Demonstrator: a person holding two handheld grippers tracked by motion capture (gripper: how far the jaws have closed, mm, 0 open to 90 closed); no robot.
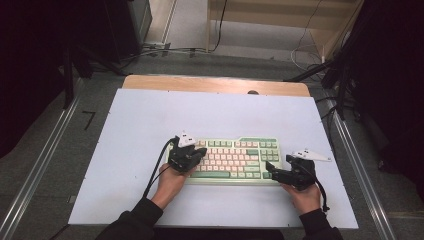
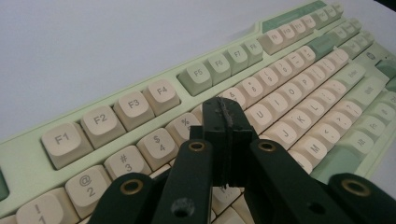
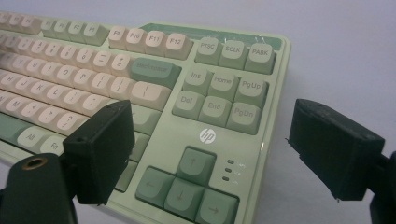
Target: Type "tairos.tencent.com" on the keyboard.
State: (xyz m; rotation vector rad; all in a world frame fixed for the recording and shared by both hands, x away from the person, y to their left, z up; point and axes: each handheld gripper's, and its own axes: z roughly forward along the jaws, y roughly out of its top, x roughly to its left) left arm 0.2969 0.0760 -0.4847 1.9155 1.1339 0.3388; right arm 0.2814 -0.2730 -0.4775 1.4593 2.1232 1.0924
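A pale green keyboard (image 1: 235,157) with cream and green keys lies on the white table cover, a little right of the middle. My left gripper (image 1: 200,154) hovers over its left end, held in a person's hand. In the left gripper view the left gripper (image 2: 228,119) has its jaws pressed together with nothing between them, above the number row of the keyboard (image 2: 135,105). My right gripper (image 1: 271,169) is at the keyboard's front right corner. In the right gripper view the right gripper (image 3: 219,142) stands wide open, its pads on either side of the arrow keys on the keyboard (image 3: 154,70), touching nothing.
The white cover (image 1: 210,115) spreads over a wooden table whose far edge (image 1: 215,84) shows. Metal rails (image 1: 45,160) run along both sides. Cables (image 1: 165,50) lie on the floor beyond the table. Bare cover lies behind and left of the keyboard.
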